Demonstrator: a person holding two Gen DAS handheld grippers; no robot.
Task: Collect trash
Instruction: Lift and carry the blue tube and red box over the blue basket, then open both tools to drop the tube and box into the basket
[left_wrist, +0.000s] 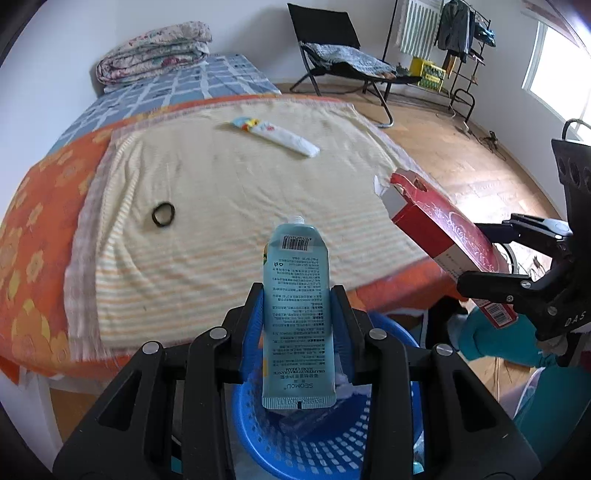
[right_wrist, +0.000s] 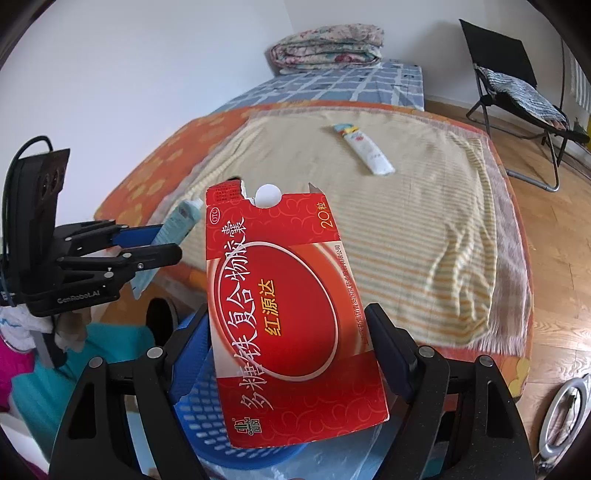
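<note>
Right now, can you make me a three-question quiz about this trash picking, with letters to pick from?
1. Where is the blue basket?
A. under the held things, beside the bed
B. on the chair
C. on the quilt

2. How many things lie on the striped towel?
A. none
B. two
C. five

3. What are the right tongs doing?
A. hanging open
B. gripping the red box
C. holding a sock

Answers: 1 A, the basket shows below the teal tube in the left tongs. 2 B, a white tube and a black hair tie. 3 B, both fingers press the box's sides.
</note>
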